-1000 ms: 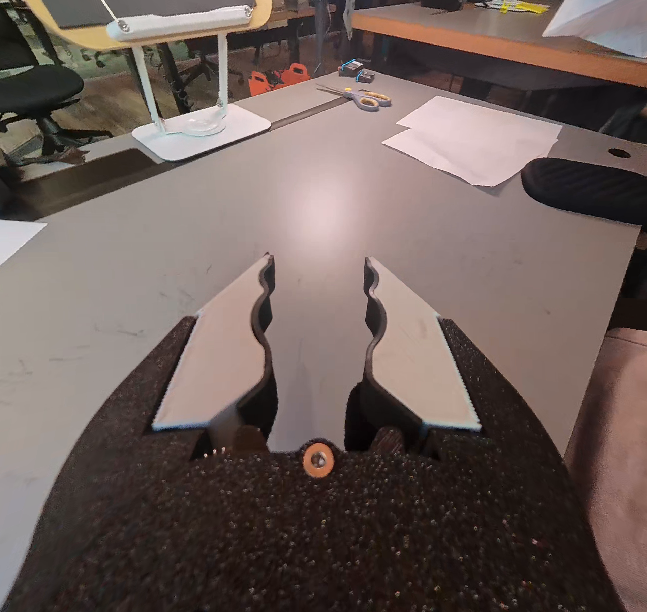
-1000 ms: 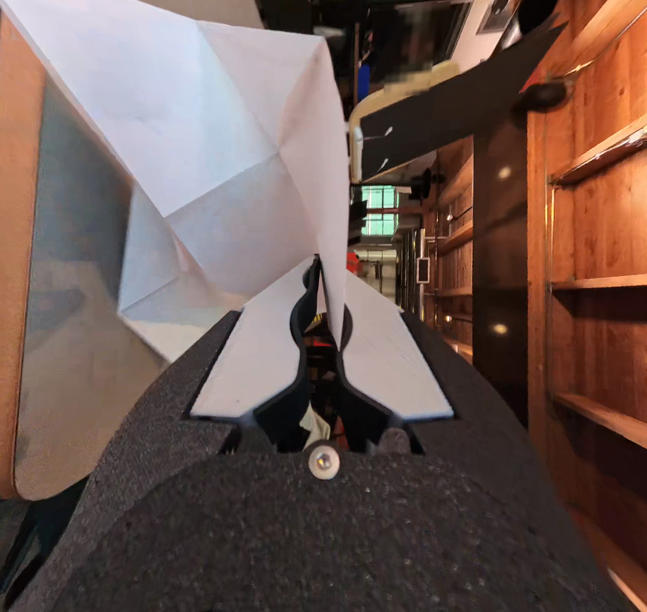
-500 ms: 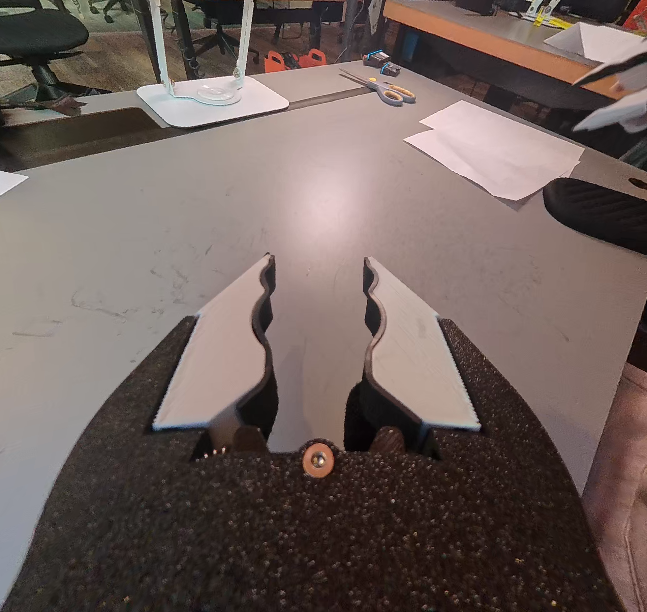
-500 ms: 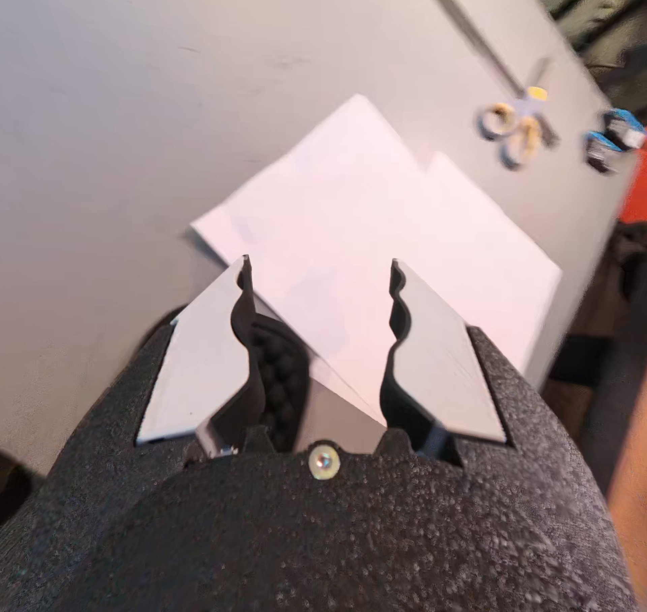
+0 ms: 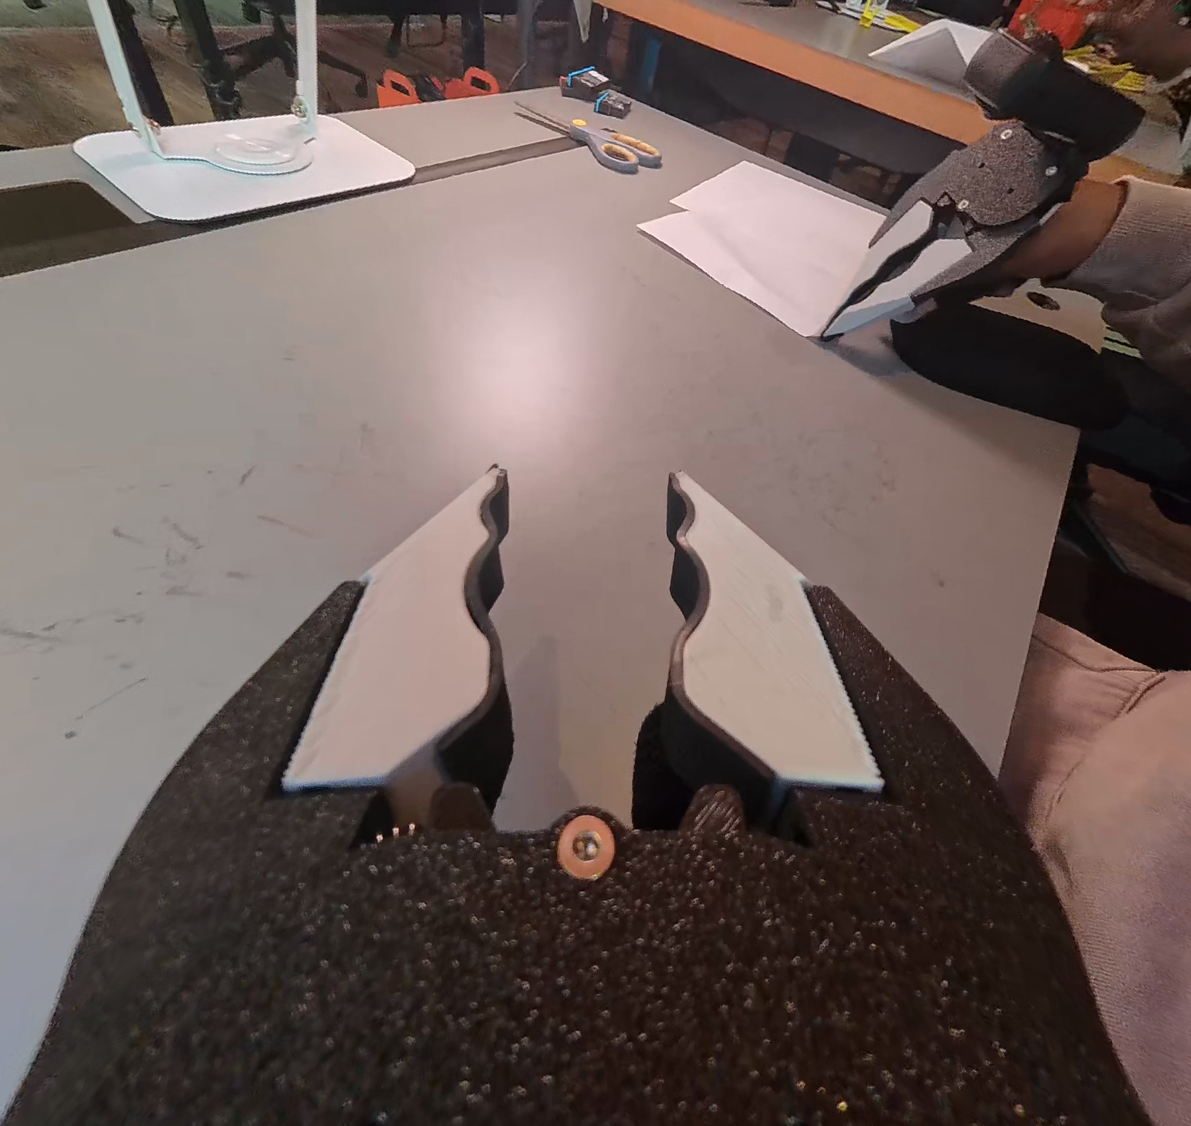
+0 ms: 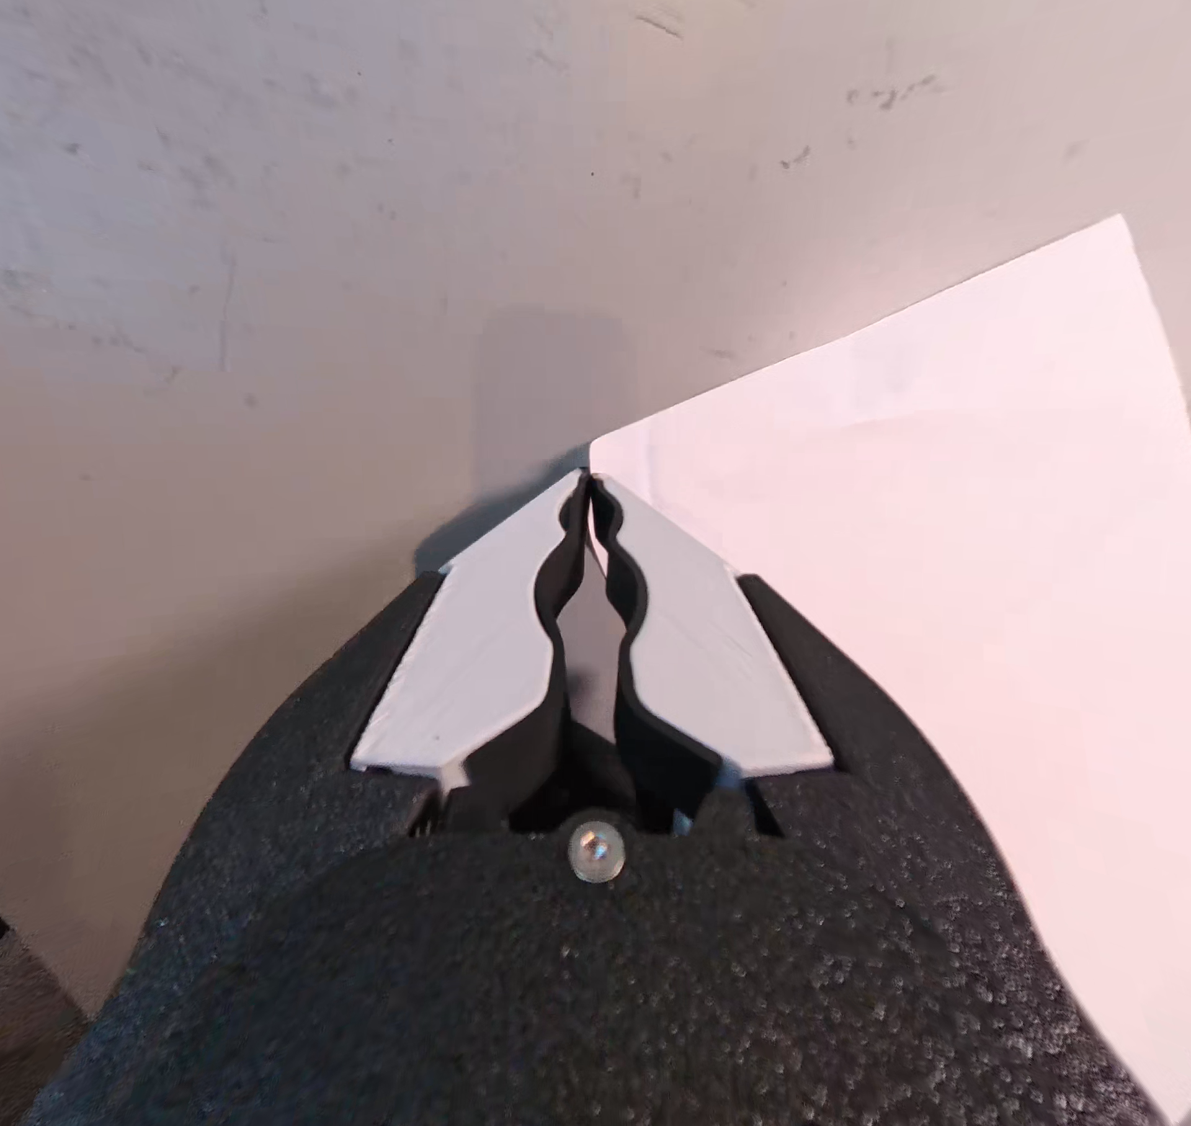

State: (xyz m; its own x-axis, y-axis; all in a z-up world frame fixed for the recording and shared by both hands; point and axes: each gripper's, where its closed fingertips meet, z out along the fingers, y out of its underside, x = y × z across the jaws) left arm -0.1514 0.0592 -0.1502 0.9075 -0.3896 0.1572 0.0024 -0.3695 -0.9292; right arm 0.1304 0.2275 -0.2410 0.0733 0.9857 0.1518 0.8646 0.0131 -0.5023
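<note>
My left gripper (image 5: 585, 476) is open and empty, hovering low over the bare grey table (image 5: 322, 386). Two overlapping white paper sheets (image 5: 760, 238) lie flat at the table's right side. My right gripper (image 6: 590, 477) is shut, its tips pressed together at the near corner of the top sheet (image 6: 902, 483); a sliver of white shows between the fingers. In the left wrist view the right gripper (image 5: 834, 329) points steeply down at that corner, held by a hand in a beige sleeve (image 5: 1134, 244).
Grey scissors with yellow-lined handles (image 5: 615, 147) and two small black-and-blue items (image 5: 596, 93) lie at the far edge. A white stand base (image 5: 245, 163) sits far left. A black pad (image 5: 1005, 373) lies beside the sheets. A folded white paper (image 5: 934, 44) rests on the far table. The tips of one gripper are about 35 cm away from the tips of the other.
The right gripper let go of a folded paper it held up, came down open over the flat sheets, then shut at the sheet's corner. The left gripper stayed open, tilting slightly.
</note>
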